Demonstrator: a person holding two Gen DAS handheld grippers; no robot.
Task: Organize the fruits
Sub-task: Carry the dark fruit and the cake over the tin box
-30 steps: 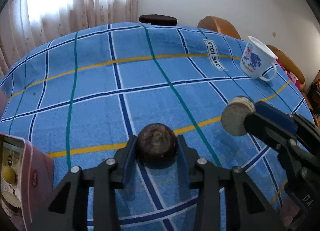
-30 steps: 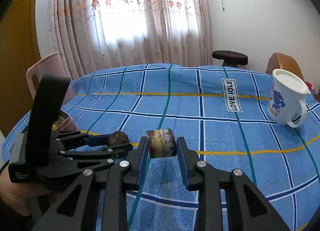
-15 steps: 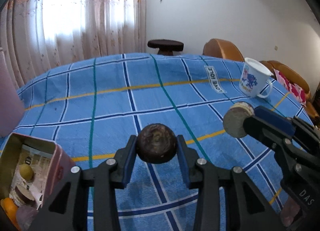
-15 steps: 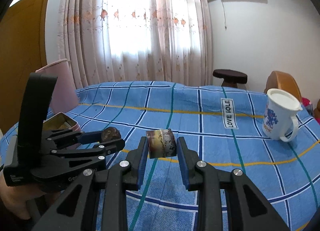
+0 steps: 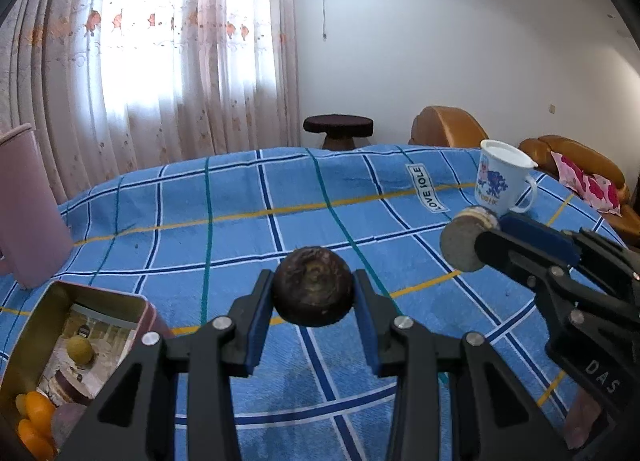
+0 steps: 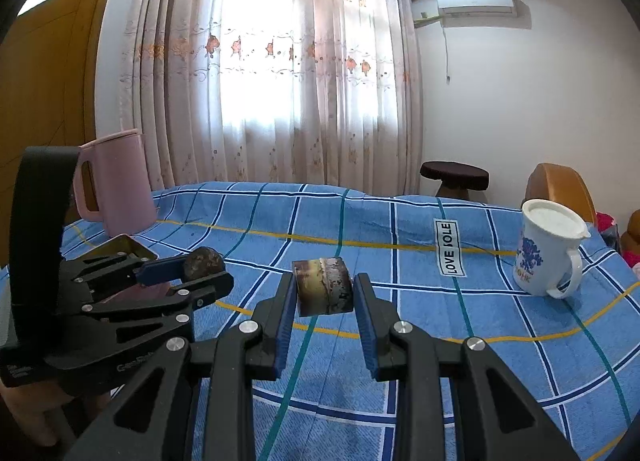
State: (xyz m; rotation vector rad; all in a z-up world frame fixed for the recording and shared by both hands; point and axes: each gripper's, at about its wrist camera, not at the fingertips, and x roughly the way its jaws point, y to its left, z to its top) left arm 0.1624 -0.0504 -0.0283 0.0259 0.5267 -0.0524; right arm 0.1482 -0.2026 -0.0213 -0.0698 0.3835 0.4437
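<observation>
Dark brown wrinkly round fruit (image 5: 313, 286) sits clamped in the left gripper (image 5: 314, 293), up off the blue plaid tablecloth (image 5: 240, 229). Right gripper (image 6: 325, 293) pinches a short brown cylindrical chunk (image 6: 324, 290). Open gold-lined tin box (image 5: 70, 345) with orange pieces sits lower left.

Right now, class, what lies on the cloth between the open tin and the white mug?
Only bare blue checked tablecloth with its sewn label lies between the tin and mug, per the right wrist view.

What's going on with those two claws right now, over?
Left gripper shut on dark round fruit. Right gripper shut on brown chunk. Open tin lower left, path unobstructed.
</observation>
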